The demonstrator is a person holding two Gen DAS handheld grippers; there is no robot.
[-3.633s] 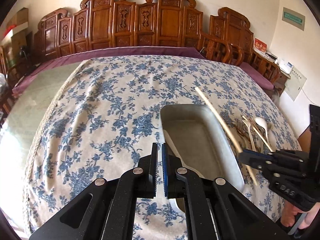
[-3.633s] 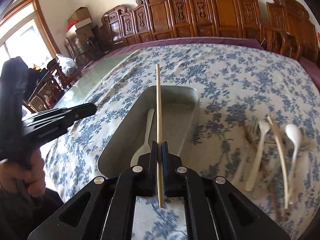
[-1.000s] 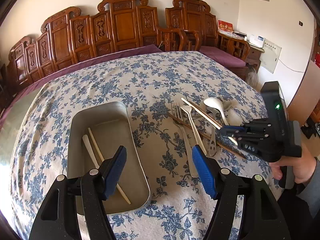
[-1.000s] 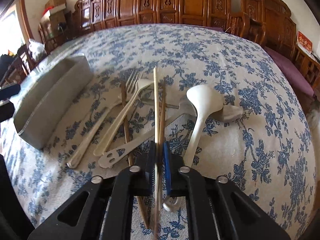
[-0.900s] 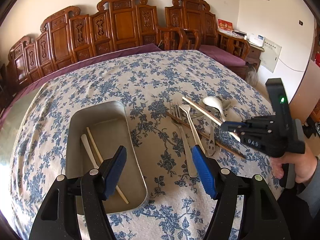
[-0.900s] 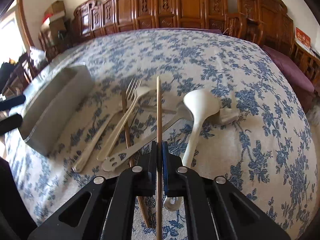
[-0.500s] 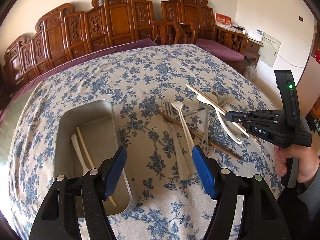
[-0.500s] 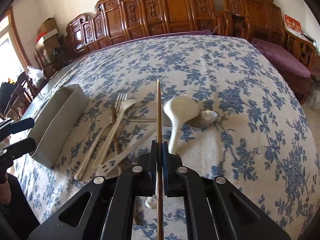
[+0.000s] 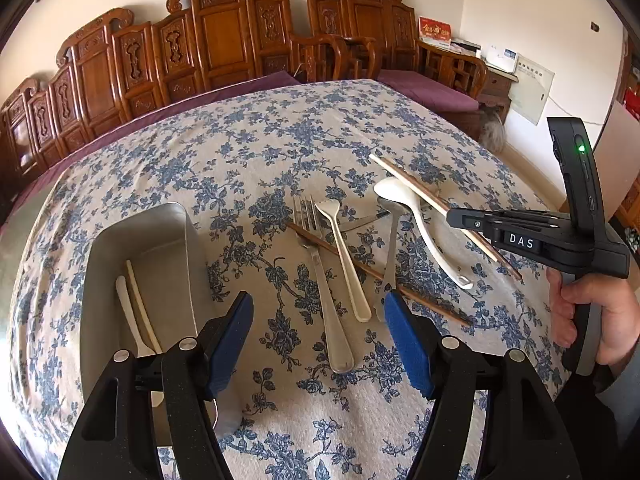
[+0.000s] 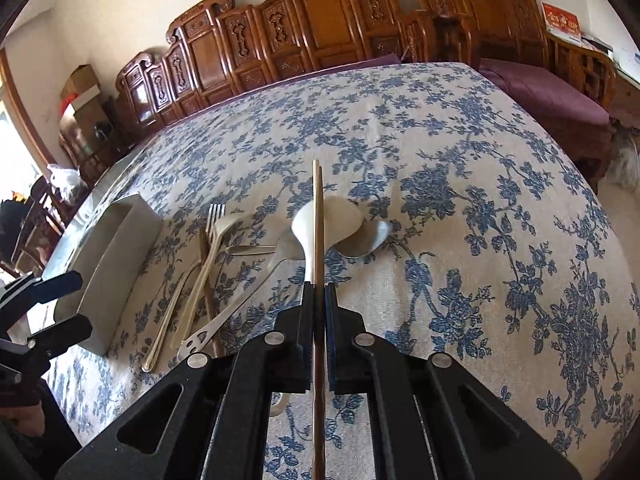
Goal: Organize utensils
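Two views. Left wrist: left gripper (image 9: 318, 336) jaws spread wide, nothing between them, above the floral tablecloth (image 9: 248, 152). Metal tray (image 9: 188, 240) at left holds a pale spoon (image 9: 130, 316) and a chopstick (image 9: 140, 300). Fork (image 9: 324, 292), white ladle (image 9: 420, 224) and dark chopstick (image 9: 360, 268) lie right of the tray.

Right wrist: right gripper (image 10: 319, 296) clenched on a light chopstick (image 10: 318, 216), raised over the ladle (image 10: 308, 232); tray (image 10: 116, 248) far left.

both wrist views angled down, sharing utensil pile (image 9: 348, 248)
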